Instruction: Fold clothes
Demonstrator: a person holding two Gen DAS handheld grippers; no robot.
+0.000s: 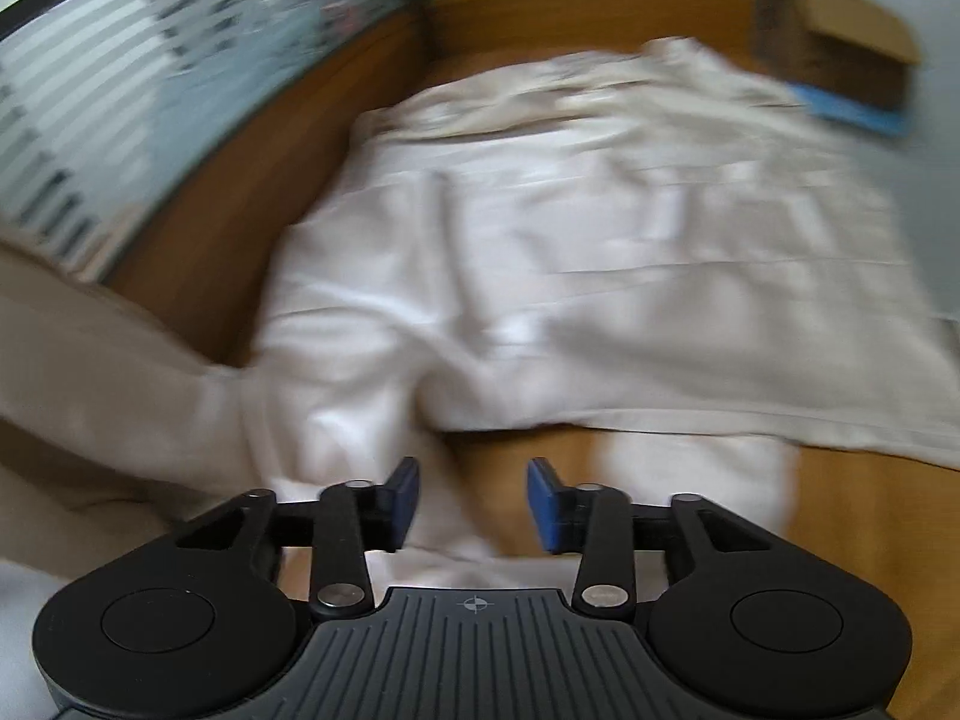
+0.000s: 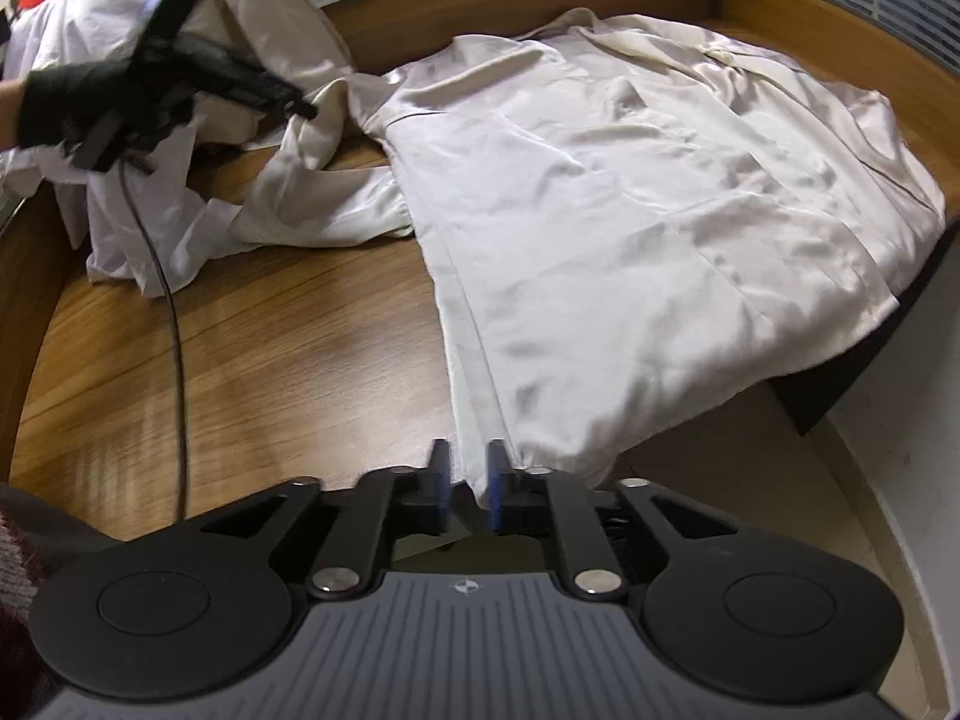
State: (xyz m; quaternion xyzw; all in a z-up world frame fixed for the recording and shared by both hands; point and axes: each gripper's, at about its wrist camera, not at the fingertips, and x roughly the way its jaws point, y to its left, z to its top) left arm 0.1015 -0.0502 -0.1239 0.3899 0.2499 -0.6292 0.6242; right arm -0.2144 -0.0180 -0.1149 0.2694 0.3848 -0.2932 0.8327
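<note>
A cream shirt (image 2: 630,210) lies spread across the wooden table (image 2: 270,360), reaching over the right edge. My right gripper (image 2: 468,489) is at its near hem, and its blue pads (image 2: 495,483) stand close together with the hem's edge pinched between them. The left wrist view is blurred by motion. In it my left gripper (image 1: 474,501) is open over the same shirt (image 1: 600,228), with nothing between its fingers. In the right wrist view a black-gloved hand (image 2: 60,102) holds the left gripper (image 2: 294,102) just above the shirt's crumpled sleeve (image 2: 312,144).
A heap of other white clothes (image 2: 120,30) fills the table's far left corner. A black cable (image 2: 174,330) hangs from the left gripper across the table. A cardboard box (image 1: 840,42) and a blue item (image 1: 858,111) sit beyond the shirt. Window blinds (image 1: 120,120) run behind.
</note>
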